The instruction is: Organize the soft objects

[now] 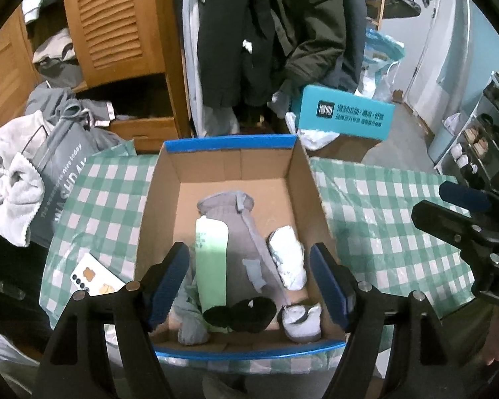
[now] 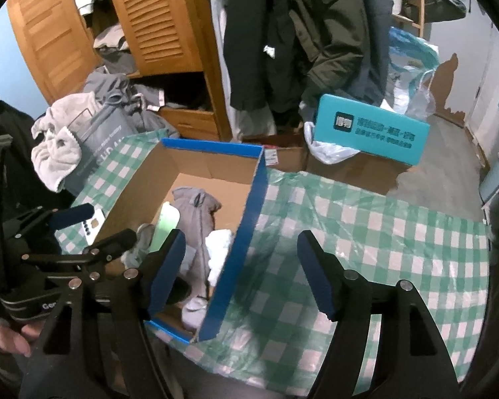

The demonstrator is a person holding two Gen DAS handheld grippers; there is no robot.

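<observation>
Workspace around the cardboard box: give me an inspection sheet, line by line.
Surface: green-and-white checked cloth covers the table; bare to the right of the box.
Job's things: open cardboard box with blue rim holds a grey garment, a pale green tube, white bundles, a black item.
Clutter: phone left of the box, on the cloth.
Grippers: left gripper over the box, jaws open, empty; right gripper astride the box's right wall, jaws open, empty.
Cables: nothing seen.
Surroundings: wooden wardrobe, hanging coats, teal box, grey bag with towel.
</observation>
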